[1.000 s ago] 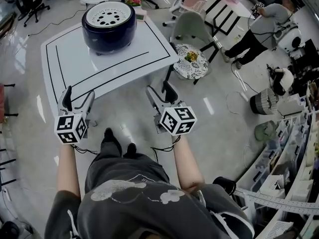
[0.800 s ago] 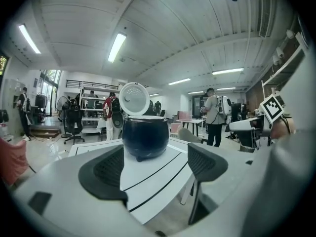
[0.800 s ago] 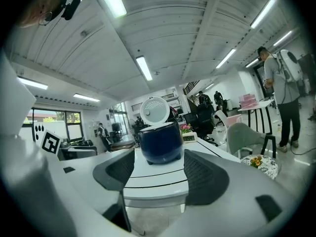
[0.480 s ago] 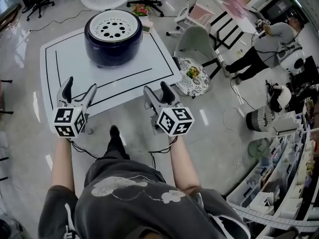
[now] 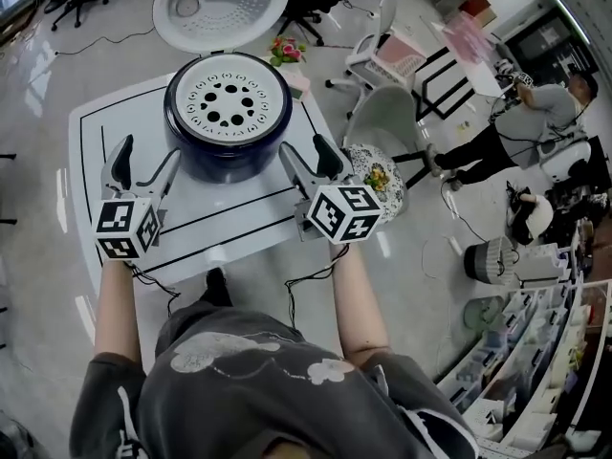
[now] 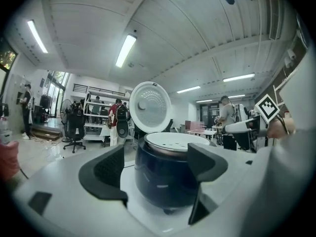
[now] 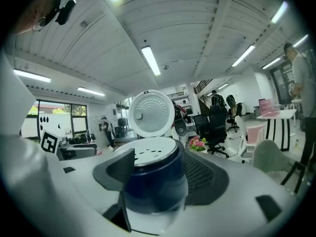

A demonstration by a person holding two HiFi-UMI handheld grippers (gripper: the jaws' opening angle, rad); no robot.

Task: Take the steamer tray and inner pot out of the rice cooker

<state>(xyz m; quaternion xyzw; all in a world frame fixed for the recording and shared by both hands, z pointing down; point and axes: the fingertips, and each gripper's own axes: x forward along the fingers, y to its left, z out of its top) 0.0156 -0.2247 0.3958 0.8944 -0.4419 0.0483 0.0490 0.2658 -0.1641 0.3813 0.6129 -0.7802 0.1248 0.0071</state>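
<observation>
One cooker (image 5: 226, 159), white table (image 5: 218, 214), glossy floor (image 5: 426, 266)

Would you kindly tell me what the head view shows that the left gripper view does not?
Head view only: the steamer tray's ring of holes from above, and the table's black lines. Left gripper view only: ceiling lights, and the rice cooker framed between the left hand-held gripper's open jaws. Both: the rice cooker, lid raised, tray seated inside.

rice cooker (image 5: 227, 113): dark blue, lid open | steamer tray (image 5: 227, 99): white, perforated, seated on top
</observation>
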